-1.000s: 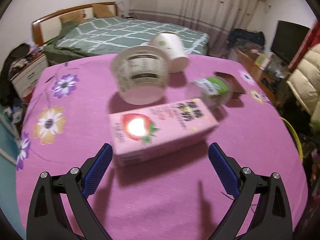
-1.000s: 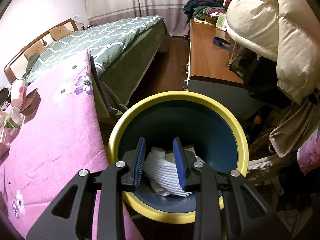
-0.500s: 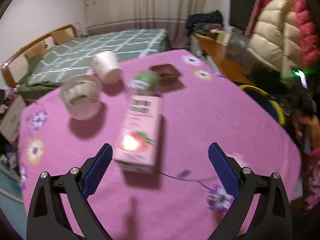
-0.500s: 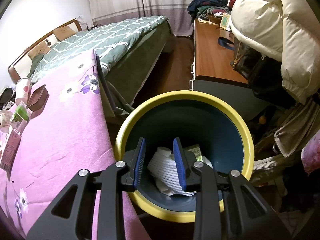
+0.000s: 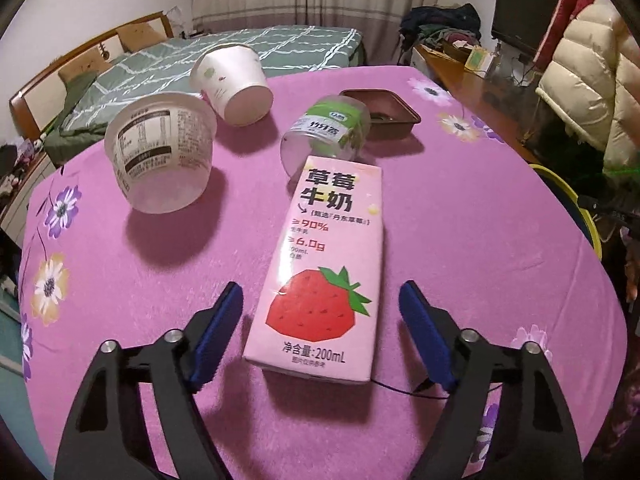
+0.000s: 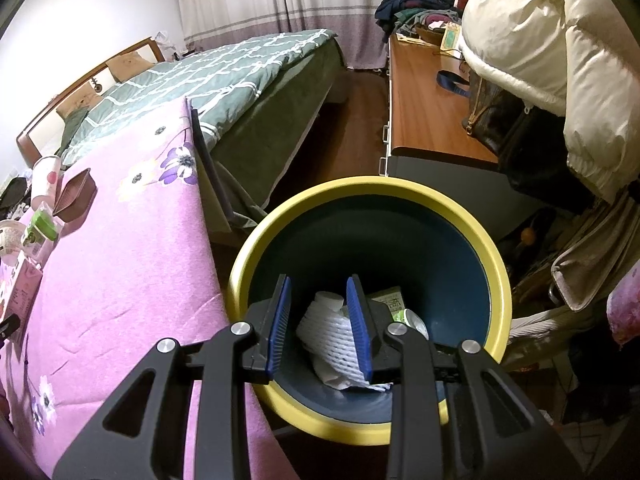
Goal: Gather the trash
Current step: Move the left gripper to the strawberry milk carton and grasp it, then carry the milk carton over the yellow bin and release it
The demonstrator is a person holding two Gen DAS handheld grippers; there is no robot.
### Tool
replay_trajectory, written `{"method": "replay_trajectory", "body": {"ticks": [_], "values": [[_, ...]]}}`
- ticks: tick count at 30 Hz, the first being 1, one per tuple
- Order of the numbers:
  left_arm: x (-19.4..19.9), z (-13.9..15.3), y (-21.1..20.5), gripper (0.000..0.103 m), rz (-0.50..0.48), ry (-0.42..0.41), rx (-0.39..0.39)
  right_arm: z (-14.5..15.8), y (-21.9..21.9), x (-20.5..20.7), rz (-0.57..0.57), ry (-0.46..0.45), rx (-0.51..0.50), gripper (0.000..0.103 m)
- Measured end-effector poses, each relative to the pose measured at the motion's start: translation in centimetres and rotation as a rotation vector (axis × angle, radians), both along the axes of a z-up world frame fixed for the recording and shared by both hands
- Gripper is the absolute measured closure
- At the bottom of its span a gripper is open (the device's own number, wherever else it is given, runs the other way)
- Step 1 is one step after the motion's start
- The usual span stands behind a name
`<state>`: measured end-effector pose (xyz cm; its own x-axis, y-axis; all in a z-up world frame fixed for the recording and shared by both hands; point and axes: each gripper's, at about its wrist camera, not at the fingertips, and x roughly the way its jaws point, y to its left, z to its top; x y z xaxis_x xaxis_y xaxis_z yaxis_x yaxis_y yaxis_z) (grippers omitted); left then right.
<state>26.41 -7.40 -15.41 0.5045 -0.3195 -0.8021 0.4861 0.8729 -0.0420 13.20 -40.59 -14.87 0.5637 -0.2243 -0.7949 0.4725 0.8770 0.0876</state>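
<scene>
A pink strawberry milk carton (image 5: 328, 264) lies flat on the pink tablecloth (image 5: 460, 220). My left gripper (image 5: 320, 320) is open, its fingers on either side of the carton's near end, not touching it. Behind it lie a clear tub (image 5: 160, 156), a white paper cup (image 5: 234, 80), a green-labelled jar (image 5: 328, 132) and a brown tray (image 5: 380, 114). My right gripper (image 6: 320, 320) hovers over the yellow-rimmed bin (image 6: 496, 264). Its jaws stand partly open with white foam netting (image 6: 332, 340) seen between them, lying in the bin.
A bed (image 6: 224, 76) lies beyond the table. A wooden desk (image 6: 424, 104) with a bag and a white down jacket (image 6: 560, 40) stands right of the bin. The bin's rim (image 5: 576, 204) shows at the table's right edge in the left wrist view.
My left gripper swung around the carton and moved closer, now straddling its near end lengthwise. My right gripper drew back slightly over the bin; the netting stays in the bin.
</scene>
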Motion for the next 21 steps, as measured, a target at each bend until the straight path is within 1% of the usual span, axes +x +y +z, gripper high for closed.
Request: {"method": "replay_trajectory", "body": {"ticks": [2, 3, 5, 7, 11, 12, 19, 21], "values": [[0.1, -0.1, 0.1, 0.033, 0.002, -0.005, 0.001, -0.2, 0.1, 0.1, 0.003, 0.003, 0.003, 0.075], [0.2, 0.0, 0.2, 0.039, 0.003, -0.007, -0.003, -0.3, 0.0, 0.1, 0.005, 0.004, 0.004, 0.075], [0.0, 0.0, 0.2, 0.047, -0.002, -0.004, -0.011, -0.3, 0.1, 0.1, 0.009, 0.004, 0.006, 0.075], [-0.4, 0.4, 0.1, 0.049, -0.012, -0.021, -0.004, -0.3, 0.2, 0.0, 0.011, 0.002, 0.006, 0.075], [-1.9, 1.7, -0.4, 0.052, -0.045, -0.086, 0.049, -0.1, 0.2, -0.1, 0.010, -0.005, 0.005, 0.075], [-2.1, 2.0, -0.5, 0.052, -0.048, -0.094, 0.051, 0.0, 0.2, -0.2, 0.009, -0.007, 0.005, 0.075], [-4.9, 6.3, -1.0, 0.052, -0.073, -0.176, 0.035, 0.5, 0.5, -0.6, 0.014, -0.023, 0.005, 0.075], [-5.6, 7.6, -1.5, 0.052, -0.080, -0.188, 0.027, 0.7, 0.6, -0.7, 0.017, -0.030, 0.006, 0.075]]}}
